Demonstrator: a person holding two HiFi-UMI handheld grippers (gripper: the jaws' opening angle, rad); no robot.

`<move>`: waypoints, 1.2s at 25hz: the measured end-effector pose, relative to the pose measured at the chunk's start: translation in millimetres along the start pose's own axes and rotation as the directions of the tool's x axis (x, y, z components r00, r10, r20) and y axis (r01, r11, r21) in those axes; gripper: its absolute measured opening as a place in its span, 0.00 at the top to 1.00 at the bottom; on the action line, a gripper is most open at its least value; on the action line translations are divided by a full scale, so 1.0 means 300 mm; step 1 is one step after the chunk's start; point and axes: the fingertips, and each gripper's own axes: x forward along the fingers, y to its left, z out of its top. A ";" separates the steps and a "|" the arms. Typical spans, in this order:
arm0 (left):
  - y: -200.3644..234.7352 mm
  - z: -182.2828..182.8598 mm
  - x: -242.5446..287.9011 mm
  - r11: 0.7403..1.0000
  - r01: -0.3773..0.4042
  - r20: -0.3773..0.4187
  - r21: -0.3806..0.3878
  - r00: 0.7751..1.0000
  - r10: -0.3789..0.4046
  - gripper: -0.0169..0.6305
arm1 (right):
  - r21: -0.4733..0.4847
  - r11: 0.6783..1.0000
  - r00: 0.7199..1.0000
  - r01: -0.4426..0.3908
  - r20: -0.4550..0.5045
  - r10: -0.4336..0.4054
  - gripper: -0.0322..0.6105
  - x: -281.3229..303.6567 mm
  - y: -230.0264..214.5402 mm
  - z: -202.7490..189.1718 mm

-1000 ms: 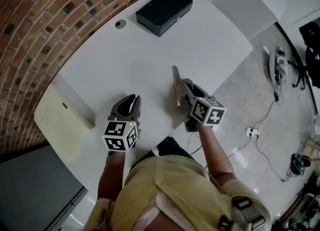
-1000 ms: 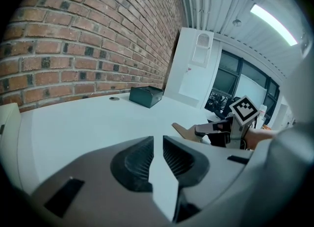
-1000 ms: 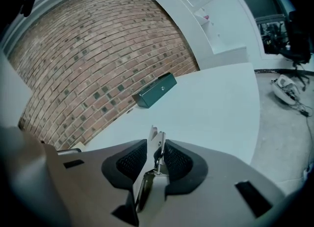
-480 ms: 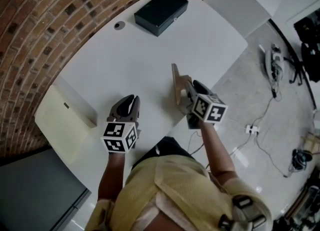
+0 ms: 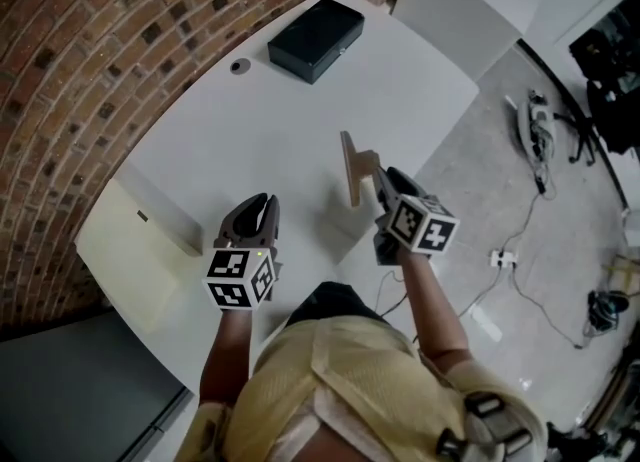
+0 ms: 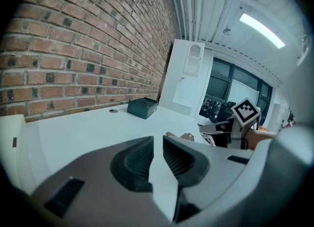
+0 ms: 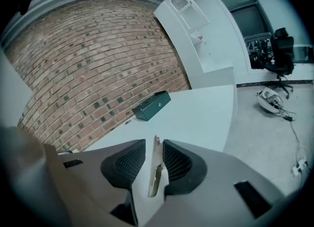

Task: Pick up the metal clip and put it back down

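Observation:
The metal clip (image 5: pixel 350 165) is a flat tan-grey piece that stands on edge above the white table (image 5: pixel 270 130), with its shadow below it. My right gripper (image 5: pixel 383 178) is shut on its near end. In the right gripper view the clip (image 7: pixel 158 167) shows edge-on between the jaws of the right gripper (image 7: pixel 154 142). Those jaws have just been opening, with the clip still between them. My left gripper (image 5: pixel 262 200) hovers over the table's near left part. Its jaws stand narrowly apart around nothing (image 6: pixel 158 140). The clip (image 6: pixel 180 135) peeks over its right jaw.
A black box (image 5: pixel 315 38) lies at the table's far side by the brick wall, with a small round grommet (image 5: pixel 238 66) to its left. A cream cabinet (image 5: pixel 135 260) adjoins the table's left edge. The table's right edge runs close to the right gripper, with cables on the floor beyond it.
Both grippers have risen a little above the table. The clip has gone up with the right gripper, and its shadow now lies apart from it.

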 end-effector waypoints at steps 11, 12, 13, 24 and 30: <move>-0.012 0.021 -0.119 1.000 0.007 0.045 0.003 0.999 -0.007 0.89 | -0.010 0.999 0.999 -0.032 0.031 0.032 0.87 -0.155 0.098 -0.020; -0.018 0.023 -0.128 1.000 0.010 0.048 0.007 0.999 -0.011 0.89 | 0.007 0.999 0.999 -0.036 0.033 0.035 0.88 -0.169 0.109 -0.027; -0.024 0.023 -0.138 1.000 0.014 0.052 0.011 0.999 -0.014 0.89 | 0.027 0.999 0.999 -0.039 0.035 0.038 0.89 -0.183 0.121 -0.035; -0.083 -0.031 -0.247 0.999 0.035 0.068 0.013 0.997 -0.035 0.89 | -0.043 0.999 0.998 0.026 0.054 -0.023 0.93 -0.332 0.105 -0.112; -0.127 -0.059 -0.281 0.998 0.058 0.067 0.025 0.996 -0.060 0.89 | -0.045 0.998 0.997 0.054 0.066 -0.051 0.94 -0.416 0.086 -0.158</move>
